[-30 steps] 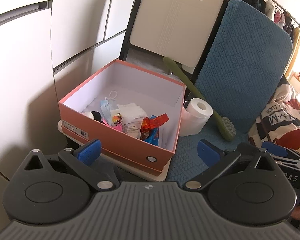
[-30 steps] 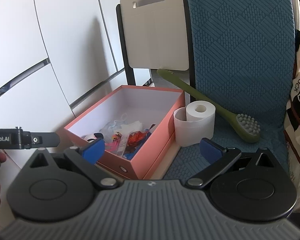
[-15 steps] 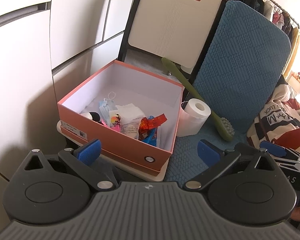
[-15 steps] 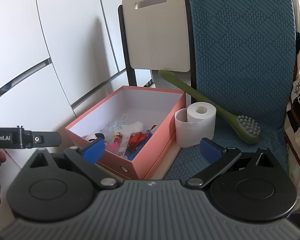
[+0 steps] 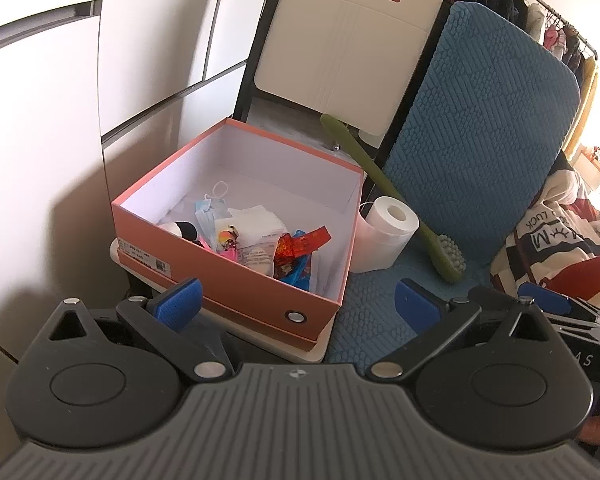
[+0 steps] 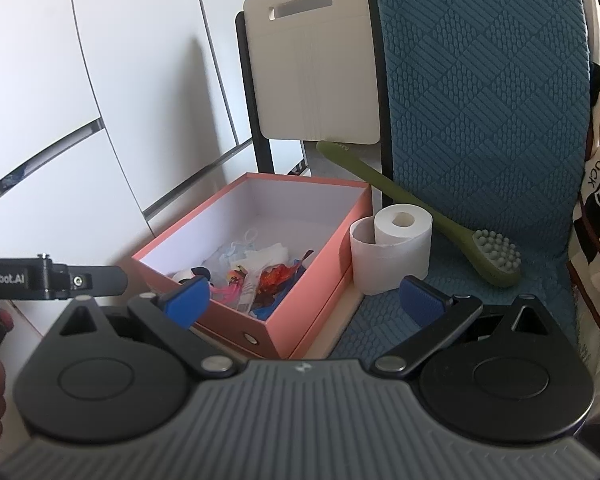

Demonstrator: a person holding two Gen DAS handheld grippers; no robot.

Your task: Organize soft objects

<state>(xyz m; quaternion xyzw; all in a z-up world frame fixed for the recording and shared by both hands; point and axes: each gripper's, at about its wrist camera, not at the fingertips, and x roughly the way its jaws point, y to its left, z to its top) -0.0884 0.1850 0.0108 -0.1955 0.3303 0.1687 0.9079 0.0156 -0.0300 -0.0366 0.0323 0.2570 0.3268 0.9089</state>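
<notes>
An open salmon-pink box [image 5: 236,276] [image 6: 300,312] holds soft clutter: a blue face mask [image 5: 206,216], white tissue packs [image 5: 256,224], red and blue wrappers [image 5: 300,248] [image 6: 276,280]. A white paper roll [image 5: 384,236] [image 6: 392,248] stands just right of the box on a blue textured cushion [image 5: 480,152] [image 6: 480,100]. A green long-handled brush [image 5: 400,200] [image 6: 460,236] leans behind the roll. My left gripper [image 5: 296,300] is open and empty, in front of the box. My right gripper [image 6: 304,300] is open and empty, nearer the box's right corner.
A cream board with a handle slot [image 5: 348,48] [image 6: 312,68] stands behind the box on a black frame. White cupboard doors [image 5: 60,120] lie left. Printed striped fabric [image 5: 548,240] and hanging clothes [image 5: 520,4] are at the right. The left gripper's body [image 6: 40,280] shows in the right view.
Both grippers have drifted slightly back and left; the box and roll sit a little further right in the left wrist view. Nothing was grasped or moved.
</notes>
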